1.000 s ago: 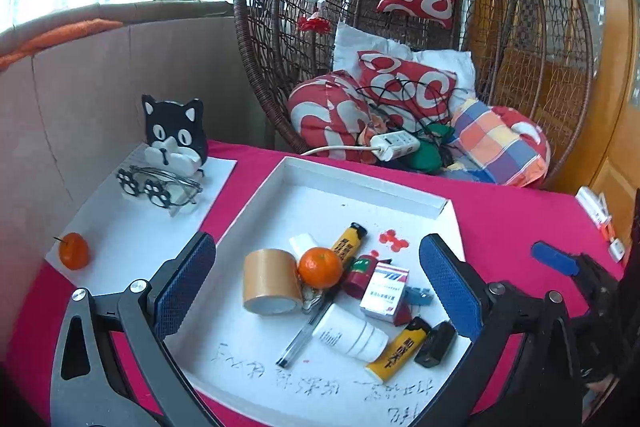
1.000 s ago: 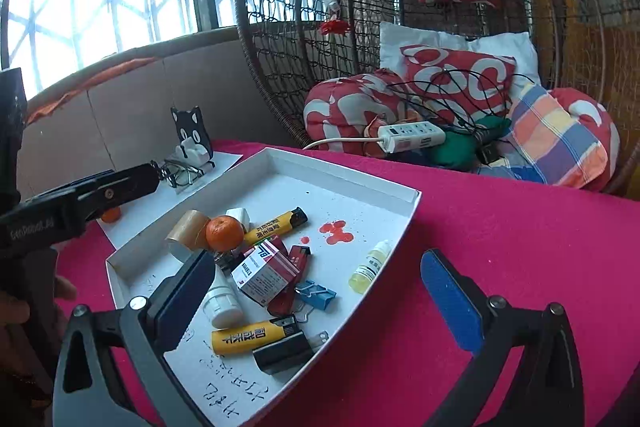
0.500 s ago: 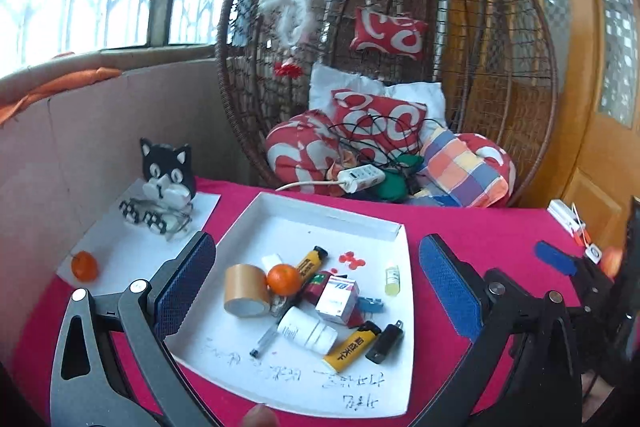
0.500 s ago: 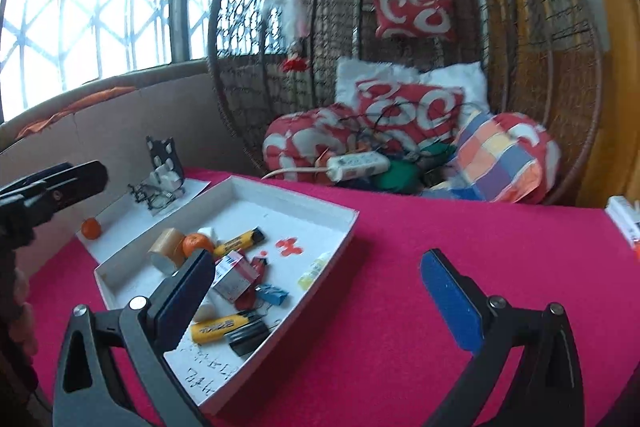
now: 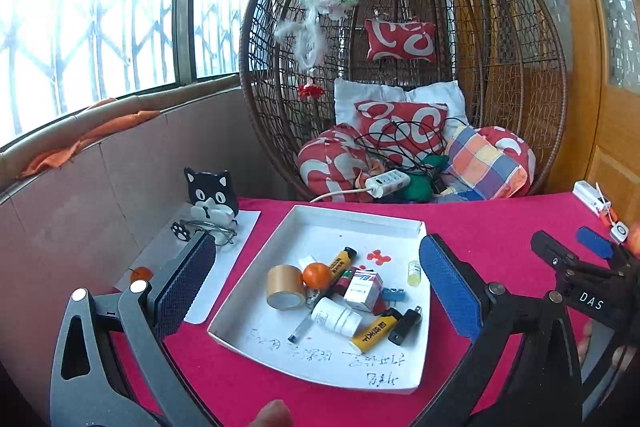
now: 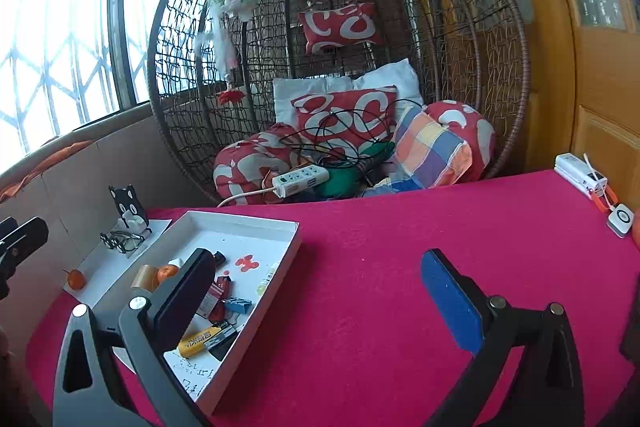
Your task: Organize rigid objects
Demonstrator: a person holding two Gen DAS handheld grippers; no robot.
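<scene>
A white tray [image 5: 352, 223] on the red table holds a tape roll [image 5: 283, 286], an orange [image 5: 317, 275], a white bottle [image 5: 336, 315], a small box [image 5: 362, 290], two yellow lighters [image 5: 376, 333], a pen and other small items. My left gripper [image 5: 316, 291] is open and empty, held above and in front of the tray. My right gripper [image 6: 316, 303] is open and empty over the red cloth, to the right of the tray [image 6: 294, 247]. It also shows in the left wrist view at the right edge [image 5: 576, 259].
A cat-shaped holder [image 5: 210, 193] with glasses and a second orange [image 5: 141, 273] sit on white paper left of the tray. A wicker hanging chair [image 5: 400, 67] with cushions and a power strip stands behind the table. White devices [image 6: 580, 177] lie at the far right edge.
Both grippers have pulled back and up from the tray, which now looks smaller and farther. The right gripper has swung right over the cloth. Both stayed open.
</scene>
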